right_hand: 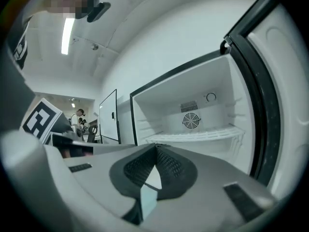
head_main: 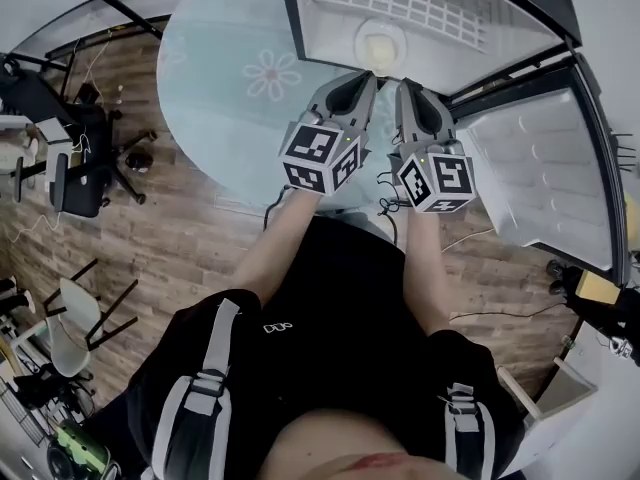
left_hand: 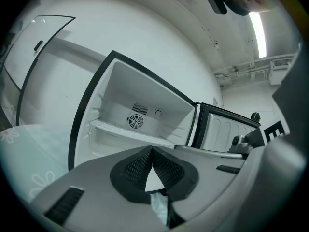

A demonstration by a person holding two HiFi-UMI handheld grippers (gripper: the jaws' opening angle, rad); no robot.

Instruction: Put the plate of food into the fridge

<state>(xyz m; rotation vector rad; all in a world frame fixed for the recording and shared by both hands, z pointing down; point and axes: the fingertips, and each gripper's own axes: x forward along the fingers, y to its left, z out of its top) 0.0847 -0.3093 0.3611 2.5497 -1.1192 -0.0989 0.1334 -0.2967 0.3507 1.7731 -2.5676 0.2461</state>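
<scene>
The plate of food (head_main: 380,43), pale with yellowish food, sits on a wire shelf inside the open fridge (head_main: 420,3). My left gripper (head_main: 367,76) and right gripper (head_main: 404,84) hang side by side just in front of the fridge opening, near the plate but apart from it. Both are shut with nothing between their jaws. In the left gripper view the left gripper (left_hand: 151,149) points up at the empty upper shelf (left_hand: 125,132) and the back-wall fan (left_hand: 135,121). The right gripper (right_hand: 155,147) likewise faces the fan (right_hand: 191,121). The plate is hidden in both gripper views.
The fridge door (head_main: 540,178) stands open to the right. A round glass table (head_main: 230,58) with a flower pattern is left of the fridge. Office chairs (head_main: 85,173) stand at the far left on the wooden floor. A box (head_main: 540,398) lies at lower right.
</scene>
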